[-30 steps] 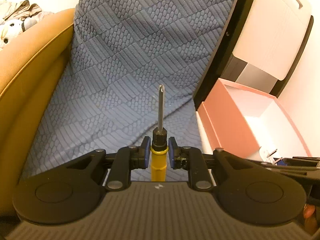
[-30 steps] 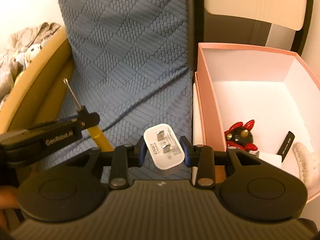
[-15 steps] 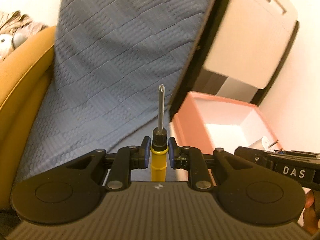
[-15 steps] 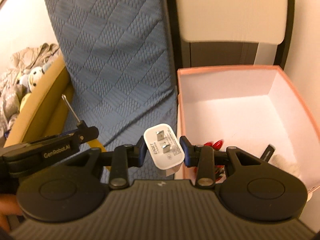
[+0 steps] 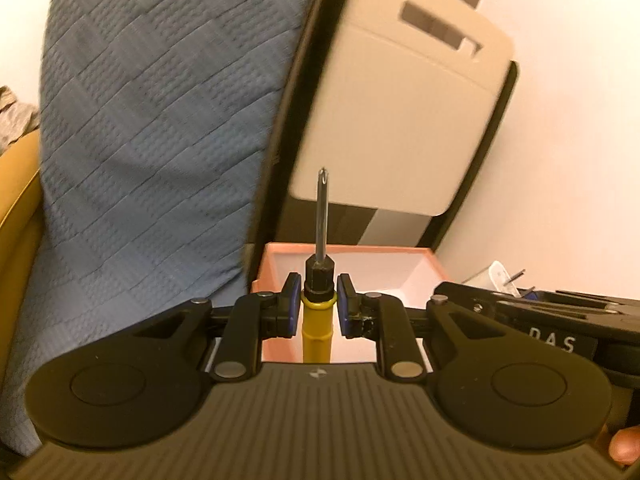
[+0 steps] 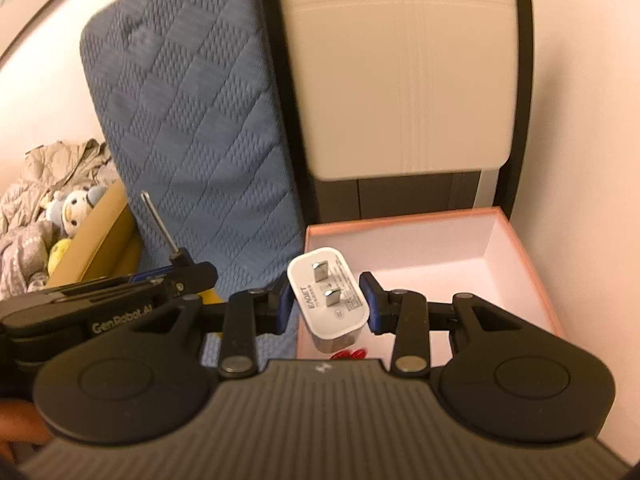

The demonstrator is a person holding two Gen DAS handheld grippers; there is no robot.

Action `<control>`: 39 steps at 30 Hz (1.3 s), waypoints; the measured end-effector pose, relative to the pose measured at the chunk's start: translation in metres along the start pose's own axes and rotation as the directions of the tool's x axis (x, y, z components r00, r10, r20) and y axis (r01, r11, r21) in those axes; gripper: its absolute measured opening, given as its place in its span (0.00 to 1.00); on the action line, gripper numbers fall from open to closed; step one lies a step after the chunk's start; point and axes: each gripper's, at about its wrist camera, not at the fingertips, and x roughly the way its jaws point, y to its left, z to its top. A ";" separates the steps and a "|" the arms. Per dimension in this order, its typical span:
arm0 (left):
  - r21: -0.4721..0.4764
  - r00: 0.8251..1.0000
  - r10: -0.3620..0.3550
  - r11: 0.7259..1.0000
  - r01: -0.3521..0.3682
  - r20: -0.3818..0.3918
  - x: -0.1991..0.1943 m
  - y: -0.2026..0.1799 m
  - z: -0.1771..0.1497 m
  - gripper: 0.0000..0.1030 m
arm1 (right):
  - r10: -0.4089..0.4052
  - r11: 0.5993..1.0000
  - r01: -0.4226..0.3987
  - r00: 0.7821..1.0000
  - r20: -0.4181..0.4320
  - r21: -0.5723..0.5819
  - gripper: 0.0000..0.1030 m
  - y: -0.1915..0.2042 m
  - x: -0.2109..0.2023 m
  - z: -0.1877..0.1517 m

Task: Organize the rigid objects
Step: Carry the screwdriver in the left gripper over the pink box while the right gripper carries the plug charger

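**Both loads held over the pink box**

While each hand keeps its catch, the work looks to be at the carry-and-drop step: two hard items brought to the open pink box (image 6: 516,216) that sits low and right of centre in the right wrist view, just beside the blue quilted cushion (image 6: 192,120) and in front of a cream-and-black chair back (image 6: 404,80).

The left gripper (image 5: 318,296) has its jaws closed tight on a yellow-handled screwdriver (image 5: 318,320), gripped at the black collar where handle meets shaft, the tip pointing up toward the middle of the frame. Behind it the box's near wall and white floor show, so the tool seems to hang at the box's left edge rather than well inside.

The right gripper (image 6: 326,300) has its jaws clamped on the sides of a white plug adapter (image 6: 328,300), prongs facing the camera. It hangs over the near left corner of the box; something red (image 6: 350,354) lies in the box just under it.

Neither item is released yet. By my reckoning the next move calls for lowering each one further into the box, the adapter clear of the red thing, the screwdriver tipped flatter so its long shaft fits, then opening the jaws. Two grippers so near each other could knock together.
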 end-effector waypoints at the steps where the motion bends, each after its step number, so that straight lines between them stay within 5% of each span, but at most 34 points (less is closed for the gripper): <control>1: 0.007 1.000 -0.004 1.000 0.004 0.002 0.001 -0.007 0.002 0.21 | -0.002 1.000 0.002 1.000 0.006 0.000 0.38 -0.002 -0.002 0.002; 14: 0.064 0.993 -0.041 0.997 0.048 -0.109 0.058 -0.071 -0.017 0.21 | -0.059 0.995 0.061 0.998 -0.023 0.081 0.38 -0.080 0.006 -0.013; 27: 0.056 0.946 -0.033 0.997 0.054 -0.324 0.149 -0.095 -0.072 0.22 | -0.145 0.976 0.177 0.964 -0.221 0.131 0.38 -0.149 0.067 -0.084; 39: 0.049 0.921 -0.019 0.998 0.042 -0.389 0.185 -0.097 -0.092 0.22 | -0.112 0.973 0.165 0.949 -0.294 0.161 0.38 -0.168 0.109 -0.111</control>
